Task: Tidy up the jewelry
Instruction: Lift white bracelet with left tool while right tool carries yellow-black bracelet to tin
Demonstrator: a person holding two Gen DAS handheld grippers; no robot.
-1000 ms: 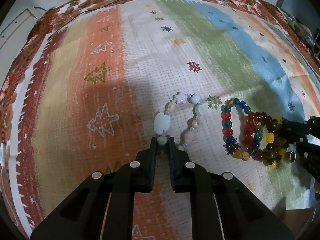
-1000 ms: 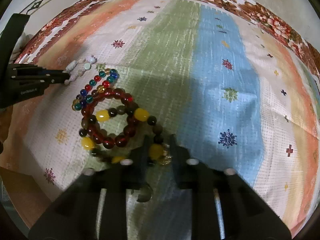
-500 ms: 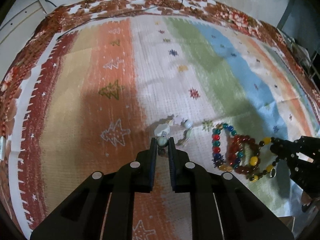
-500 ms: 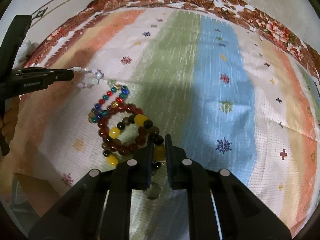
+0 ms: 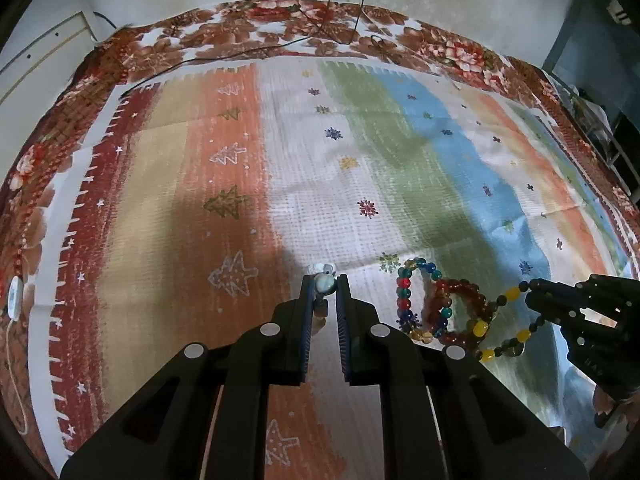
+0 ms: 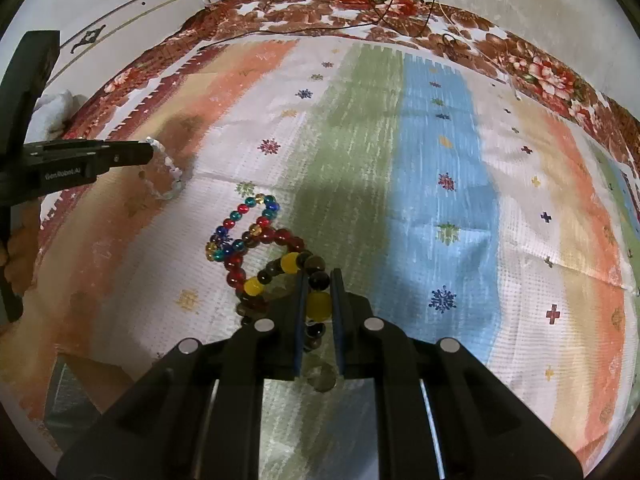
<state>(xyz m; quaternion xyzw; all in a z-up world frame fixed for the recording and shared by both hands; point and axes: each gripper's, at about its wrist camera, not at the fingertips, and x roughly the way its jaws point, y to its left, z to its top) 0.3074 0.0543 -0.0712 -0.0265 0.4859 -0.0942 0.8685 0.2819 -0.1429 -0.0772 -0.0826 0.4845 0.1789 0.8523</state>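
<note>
My left gripper (image 5: pixel 324 280) is shut on a pale bead bracelet (image 5: pixel 325 284), lifted off the striped cloth (image 5: pixel 360 160); in the right wrist view that pale bracelet (image 6: pixel 170 178) dangles from the left gripper (image 6: pixel 150 148). My right gripper (image 6: pixel 318 276) is shut on a yellow-and-dark bead bracelet (image 6: pixel 318 304), raised, with part of it hanging down. From the left wrist view the right gripper (image 5: pixel 530 288) holds that yellow-and-dark bracelet (image 5: pixel 508 320). A dark red bracelet (image 6: pixel 260 252) and a multicoloured bracelet (image 6: pixel 240 224) lie on the cloth below, overlapping.
The cloth covers a table with a floral border (image 5: pixel 280 36). Black cables (image 5: pixel 260 48) run across the far edge. A white tag on a cord (image 5: pixel 14 292) lies at the left edge. A person's hand (image 6: pixel 16 248) holds the left gripper.
Both grippers have risen from the cloth. The pale bracelet has come off the cloth and hangs from the left gripper. The yellow-and-dark bracelet is pulled up, away from the red one.
</note>
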